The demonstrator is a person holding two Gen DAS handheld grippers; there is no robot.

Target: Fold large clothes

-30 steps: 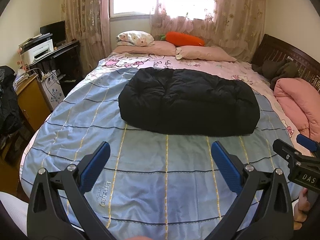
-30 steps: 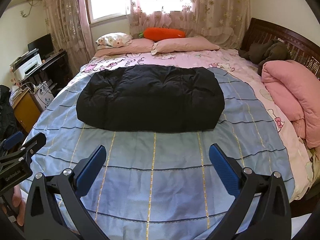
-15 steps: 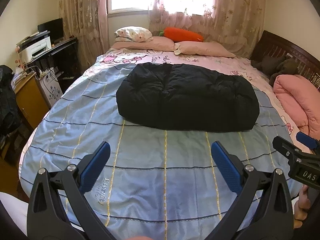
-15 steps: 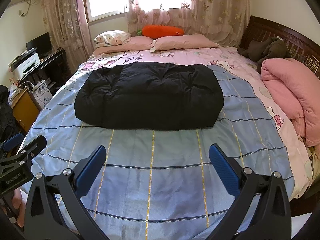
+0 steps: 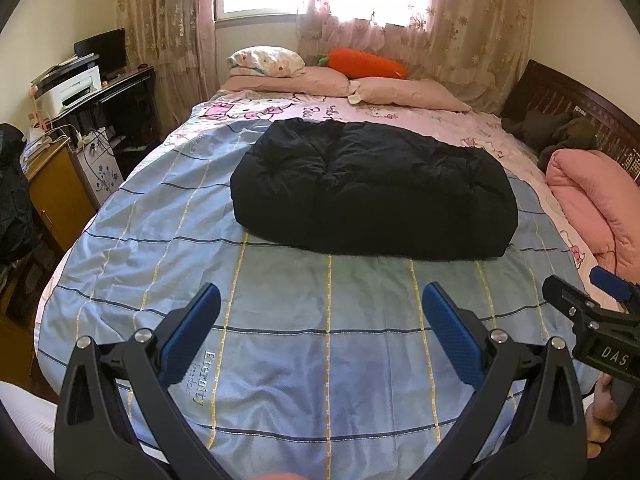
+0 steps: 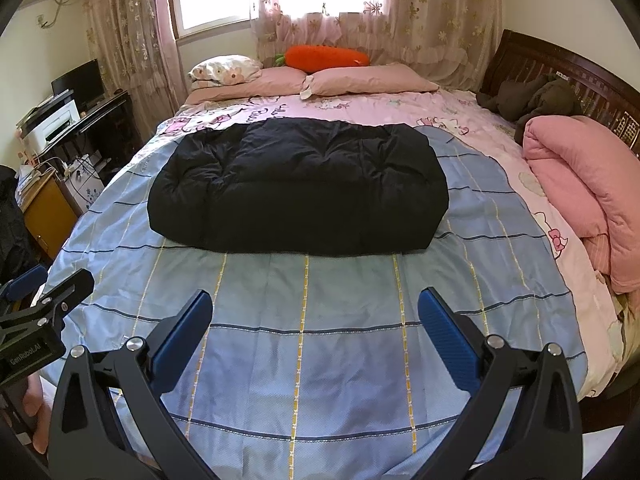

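So the big black puffy jacket (image 5: 372, 196) is lying in a folded-up bundle in the middle of the bed (image 5: 320, 360), sitting on the blue plaid sheet (image 6: 304, 340) with its far edge right about where the pink cartoon-print sheet (image 6: 360, 108) starts. Both tools are hanging over the foot end of the bed, well short of the jacket, nothing touching it. The left tool (image 5: 320, 332) has its blue pads (image 5: 192, 332) spread wide apart with nothing between them, just sheet underneath. Same deal with the right tool (image 6: 312, 332), fingers (image 6: 444, 340) wide apart and holding nothing. You can catch the edge of the right tool at the right side of the left wrist view, and the left one pokes in at the lower left of the right wrist view, so they're side by side. Up at the head of the bed there are a couple of pink pillows (image 5: 400, 92), a floral one (image 5: 264, 60), and an orange carrot plushie (image 5: 364, 64) resting along the top of them under the window curtains (image 6: 360, 8). A rolled pink quilt (image 6: 580, 184) sits along the right edge of the bed, with some dark olive clothing (image 6: 532, 100) piled beyond it against the wooden headboard (image 6: 560, 60). Off to the left there's a dark worktop (image 5: 112, 92) with a white printer (image 5: 68, 88) and a monitor (image 5: 100, 48) on it.
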